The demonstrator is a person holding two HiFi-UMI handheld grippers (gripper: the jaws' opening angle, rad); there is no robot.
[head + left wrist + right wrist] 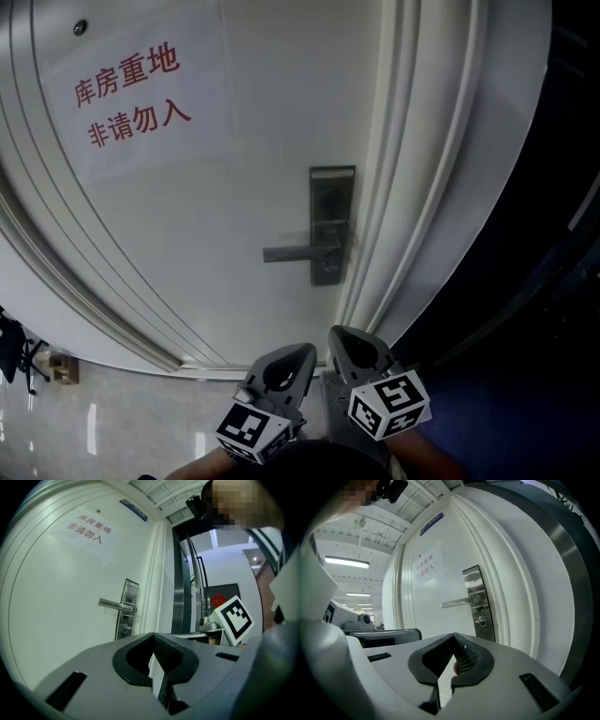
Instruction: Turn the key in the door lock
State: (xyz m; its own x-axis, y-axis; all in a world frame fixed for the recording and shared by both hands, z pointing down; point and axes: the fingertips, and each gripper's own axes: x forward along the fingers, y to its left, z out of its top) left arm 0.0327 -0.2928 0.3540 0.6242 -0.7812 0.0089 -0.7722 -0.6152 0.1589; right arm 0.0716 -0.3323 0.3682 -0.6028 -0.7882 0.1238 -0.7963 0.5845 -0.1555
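A white door (234, 216) carries a steel lock plate (332, 225) with a lever handle (295, 251) pointing left. A small key (481, 619) sits in the cylinder below the lever, also seen as the key (125, 628) in the left gripper view. Both grippers hang low in front of the door, well short of the lock. My left gripper (302, 352) and my right gripper (341, 336) sit side by side, tips toward the door. The left gripper (152, 635) has its jaws closed with nothing between them. The right gripper (453, 635) is likewise shut and empty.
A paper sign (136, 89) with red characters is taped high on the door. The moulded door frame (412, 187) runs down the right, with a dark opening (553, 281) beyond it. Glossy floor (112, 422) lies at lower left, with a dark stand (19, 356) and small box (64, 367).
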